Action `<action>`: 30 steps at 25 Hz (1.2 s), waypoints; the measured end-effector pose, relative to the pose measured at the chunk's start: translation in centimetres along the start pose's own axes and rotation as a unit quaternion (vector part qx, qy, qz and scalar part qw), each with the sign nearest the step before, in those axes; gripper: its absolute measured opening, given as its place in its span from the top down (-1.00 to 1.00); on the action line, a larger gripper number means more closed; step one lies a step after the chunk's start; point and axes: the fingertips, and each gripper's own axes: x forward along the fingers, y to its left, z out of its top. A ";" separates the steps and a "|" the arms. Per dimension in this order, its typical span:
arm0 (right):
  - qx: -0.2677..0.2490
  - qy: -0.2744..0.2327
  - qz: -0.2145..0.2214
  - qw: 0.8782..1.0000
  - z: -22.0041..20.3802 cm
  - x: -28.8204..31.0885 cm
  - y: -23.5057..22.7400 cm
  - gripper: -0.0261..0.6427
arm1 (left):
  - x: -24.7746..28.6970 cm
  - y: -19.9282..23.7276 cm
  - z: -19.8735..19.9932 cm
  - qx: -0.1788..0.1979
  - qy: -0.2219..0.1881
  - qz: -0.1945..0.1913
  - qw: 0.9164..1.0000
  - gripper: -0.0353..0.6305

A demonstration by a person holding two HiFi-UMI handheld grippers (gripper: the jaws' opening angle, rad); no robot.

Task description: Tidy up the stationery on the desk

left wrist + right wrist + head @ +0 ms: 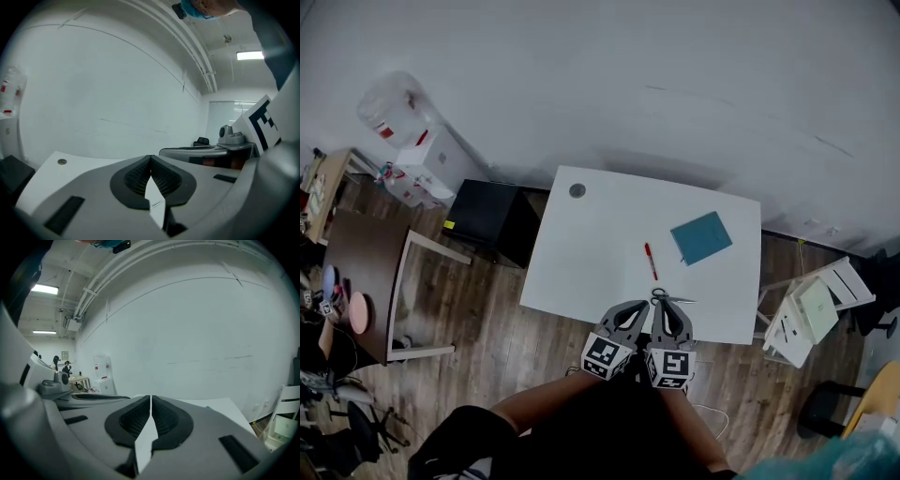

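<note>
On the white desk (591, 244) lie a red pen (650, 261) near the middle, a teal notebook (701, 236) at the back right, and scissors (668, 298) by the front edge. My left gripper (636, 307) and right gripper (667, 306) hover side by side over the desk's front edge, both shut with nothing between the jaws. The right gripper's tips stand just over the scissors' handles. In the left gripper view the left gripper (150, 161) has its pads together; the right gripper view shows the right gripper (150, 401) likewise, with the notebook's corner (209, 406) past it.
A round grey grommet (577, 190) sits at the desk's back left corner. A black cabinet (492, 220) stands left of the desk, a white folding chair (811, 309) to its right, a brown table (366, 262) farther left. The white wall runs behind.
</note>
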 end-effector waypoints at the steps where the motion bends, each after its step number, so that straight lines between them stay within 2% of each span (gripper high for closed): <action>1: -0.002 0.000 -0.002 1.000 0.2 0.6 -1.0 0.82 | 1.4 0.2 0.0 0.001 0.005 -0.001 1.000 0.85; 4: -0.007 0.003 -0.007 1.000 0.7 2.1 -3.7 0.82 | 5.5 0.5 -0.1 0.003 0.024 -0.005 1.000 0.85; 8: 0.006 0.000 -0.016 1.000 1.5 4.6 -8.6 0.82 | 11.5 0.5 0.7 0.019 0.029 -0.017 0.999 0.85; 11: 0.016 0.013 -0.017 1.000 0.7 6.4 -11.7 0.82 | 14.5 1.1 0.5 0.029 0.042 -0.014 0.999 0.85; 16: 0.000 0.056 -0.007 0.998 -2.0 9.1 -15.0 0.82 | 17.9 4.2 -1.3 0.016 0.069 0.004 0.997 0.85; 22: 0.030 0.085 -0.032 0.995 -4.3 11.6 -18.7 0.82 | 21.4 7.1 -3.4 0.031 0.108 -0.001 0.994 0.85; 26: 0.060 0.111 -0.048 0.991 -6.5 13.1 -20.9 0.82 | 23.5 8.8 -5.3 0.013 0.132 0.003 0.991 0.85; 30: 0.099 0.135 -0.070 0.983 -8.6 14.4 -23.5 0.82 | 26.1 10.8 -7.2 0.012 0.156 0.011 0.988 0.85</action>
